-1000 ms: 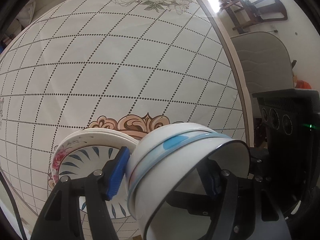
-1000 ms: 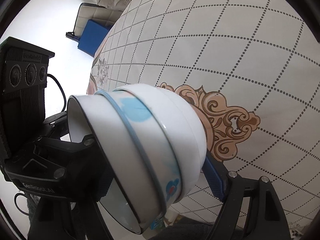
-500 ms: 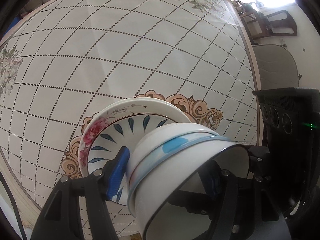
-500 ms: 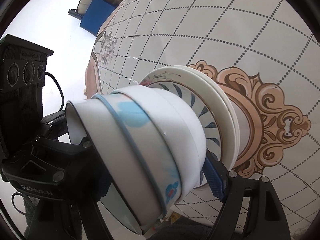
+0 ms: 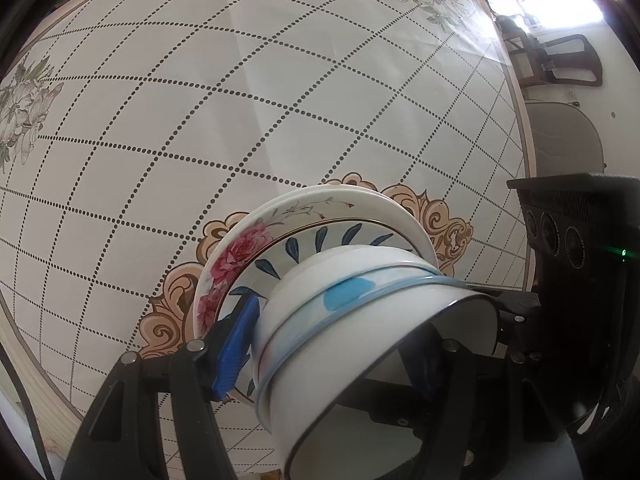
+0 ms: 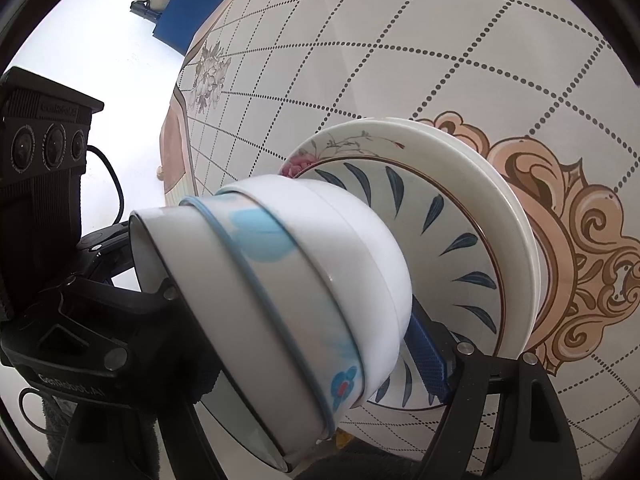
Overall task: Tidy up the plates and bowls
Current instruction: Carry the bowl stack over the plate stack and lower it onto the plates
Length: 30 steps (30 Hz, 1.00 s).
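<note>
Left gripper (image 5: 332, 344), seen from its own wrist camera, was clenched on a nested stack of three white ceramic bowls (image 5: 360, 332); its blue pad (image 5: 236, 344) pressed the stack's outer wall on one side, the opposite finger partly hidden inside the bowl mouth. Bowls were tipped, mouths toward the camera, the middle one with a blue rim and a blue blotch. Just beyond the stack's base lay a stack of round plates (image 5: 256, 248): top plate with dark blue leaf strokes, under it a white one with pink roses. Whether the bowls touched the top plate could not be told. Plates rested on a cream tablecloth with dotted diamond grid (image 5: 240, 100), over a tan scroll ornament. Black camera housing of the other gripper (image 5: 576, 232) stood at the right edge.

Right wrist view: right gripper (image 6: 304, 340) was grasping the same bowl stack (image 6: 304, 280) from the other side, blue pad (image 6: 428, 356) against the smallest bowl, the other finger within the largest bowl's mouth. Plate stack (image 6: 460, 216) sat behind the bowls on the tablecloth (image 6: 400, 40). Left gripper's black body (image 6: 44, 176) showed at left.
</note>
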{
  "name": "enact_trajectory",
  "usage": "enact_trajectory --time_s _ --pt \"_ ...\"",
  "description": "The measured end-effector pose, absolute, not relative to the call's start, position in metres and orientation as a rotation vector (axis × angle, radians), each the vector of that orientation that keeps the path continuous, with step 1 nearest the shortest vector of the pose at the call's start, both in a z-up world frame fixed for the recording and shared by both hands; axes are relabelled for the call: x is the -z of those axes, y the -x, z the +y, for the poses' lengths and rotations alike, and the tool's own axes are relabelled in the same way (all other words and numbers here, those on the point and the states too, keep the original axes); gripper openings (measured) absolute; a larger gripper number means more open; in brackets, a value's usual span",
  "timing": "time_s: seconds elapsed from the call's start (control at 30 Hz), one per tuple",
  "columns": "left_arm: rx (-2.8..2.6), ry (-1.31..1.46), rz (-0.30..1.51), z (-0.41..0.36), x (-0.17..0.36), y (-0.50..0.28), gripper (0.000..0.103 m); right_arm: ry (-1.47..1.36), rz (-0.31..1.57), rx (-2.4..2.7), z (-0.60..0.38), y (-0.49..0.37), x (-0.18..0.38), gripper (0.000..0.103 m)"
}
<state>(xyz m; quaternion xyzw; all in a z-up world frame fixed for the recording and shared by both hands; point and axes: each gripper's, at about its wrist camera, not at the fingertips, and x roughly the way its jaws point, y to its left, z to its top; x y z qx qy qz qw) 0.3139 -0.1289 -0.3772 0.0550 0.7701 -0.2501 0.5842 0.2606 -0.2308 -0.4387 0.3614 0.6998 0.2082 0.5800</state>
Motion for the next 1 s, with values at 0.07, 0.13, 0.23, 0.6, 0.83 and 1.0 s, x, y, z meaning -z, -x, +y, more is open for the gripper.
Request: enact_trajectory --time_s 0.07,0.13,0.23,0.6,0.83,1.0 --pt "0.582 -0.125 1.797 -0.128 0.378 -0.315 0.064 -0.84 1.639 -0.485 -0.229 -0.262 0.44 0.082" --pt "0.584 -0.125 1.798 -0.127 0.38 -0.316 0.064 -0.835 1.639 -0.485 -0.238 -0.257 0.439 0.082" --pt "0.588 -0.125 1.801 -0.129 0.382 -0.317 0.064 -0.827 1.642 -0.479 -0.236 -0.261 0.439 0.082" --pt "0.581 -0.134 1.807 -0.132 0.389 -0.318 0.063 -0.811 1.651 -0.468 -0.24 -0.26 0.445 0.082" --pt "0.567 -0.127 1.809 -0.129 0.391 -0.321 0.063 -0.823 1.656 -0.472 -0.24 -0.262 0.447 0.082" --pt "0.556 -0.118 1.814 -0.127 0.393 -0.323 0.063 -0.829 1.672 -0.465 -0.241 -0.262 0.448 0.082"
